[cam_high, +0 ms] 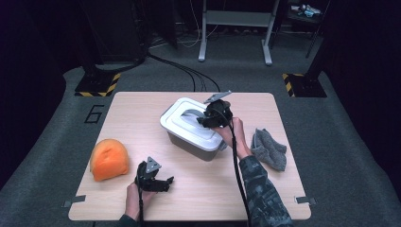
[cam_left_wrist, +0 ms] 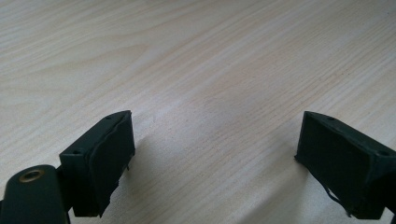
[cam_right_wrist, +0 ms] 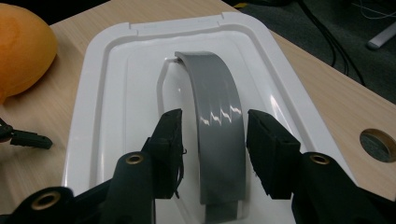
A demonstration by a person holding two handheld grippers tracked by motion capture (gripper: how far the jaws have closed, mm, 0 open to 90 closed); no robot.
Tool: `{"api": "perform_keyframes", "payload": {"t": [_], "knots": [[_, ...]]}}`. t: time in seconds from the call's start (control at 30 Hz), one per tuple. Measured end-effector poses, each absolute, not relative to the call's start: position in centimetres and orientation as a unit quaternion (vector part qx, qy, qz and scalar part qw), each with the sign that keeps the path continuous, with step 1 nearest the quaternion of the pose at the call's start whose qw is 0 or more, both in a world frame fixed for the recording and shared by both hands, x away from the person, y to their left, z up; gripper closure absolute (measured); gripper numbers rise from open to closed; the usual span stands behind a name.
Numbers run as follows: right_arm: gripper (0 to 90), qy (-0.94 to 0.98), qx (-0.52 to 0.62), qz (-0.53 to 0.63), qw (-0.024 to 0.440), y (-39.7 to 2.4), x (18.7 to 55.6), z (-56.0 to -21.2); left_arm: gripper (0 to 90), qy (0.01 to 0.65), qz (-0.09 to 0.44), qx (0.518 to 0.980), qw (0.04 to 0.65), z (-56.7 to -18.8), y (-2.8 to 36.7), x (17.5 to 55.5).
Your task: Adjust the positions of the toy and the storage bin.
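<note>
Near the desk's [cam_high: 198,189] front edge, the left gripper [cam_high: 161,184] rests with fingers spread wide and empty. Farther back, the right gripper's [cam_right_wrist: 214,140] fingers straddle the grey handle [cam_right_wrist: 217,126] of the white lid [cam_high: 189,124] without pressing it, on the grey storage box [cam_high: 191,144] mid-desk.

Your right gripper [cam_high: 208,119] sits over the white rectangular plastic lid [cam_high: 187,124] of the grey storage box [cam_high: 194,144], its fingers at the lid's grey arched handle [cam_high: 191,112]. Whether they press on that handle you cannot tell from up here. The box stands near the middle of the light wooden surface [cam_high: 142,109]. To the box's right lies a crumpled grey cloth [cam_high: 269,149]. Left of the box rests a rounded orange foam lump [cam_high: 109,159]. Your left gripper [cam_high: 163,183] lies below the box, well apart from it, fingers spread.
</note>
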State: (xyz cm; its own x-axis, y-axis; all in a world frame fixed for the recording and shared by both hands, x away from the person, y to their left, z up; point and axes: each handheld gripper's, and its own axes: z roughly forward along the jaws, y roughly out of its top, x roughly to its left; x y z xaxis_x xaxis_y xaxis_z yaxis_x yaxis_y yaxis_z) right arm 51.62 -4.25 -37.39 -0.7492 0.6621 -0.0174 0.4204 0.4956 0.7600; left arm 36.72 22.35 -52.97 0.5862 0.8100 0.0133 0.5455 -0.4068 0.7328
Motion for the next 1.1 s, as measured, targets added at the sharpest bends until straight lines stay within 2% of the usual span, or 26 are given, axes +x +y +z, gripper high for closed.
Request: {"api": "perform_keyframes", "payload": {"t": [0.1, 0.2, 1.1], "knots": [[63.7, 0.853, 0.314, 0.384, 0.160, -3.9, 52.0, -37.3, 10.9, 0.414, 0.189, 0.818, 0.353, -53.0, 22.4, 36.7], [65.8, 0.855, 0.313, 0.378, 0.167, -3.8, 52.0, -37.3, 10.9, 0.414, 0.188, 0.818, 0.353, -53.0, 22.4, 36.7], [67.0, 0.821, 0.390, 0.379, 0.173, -0.1, 49.9, -37.5, 10.9, 0.412, 0.192, 0.819, 0.351, -53.0, 22.4, 36.7]]}}
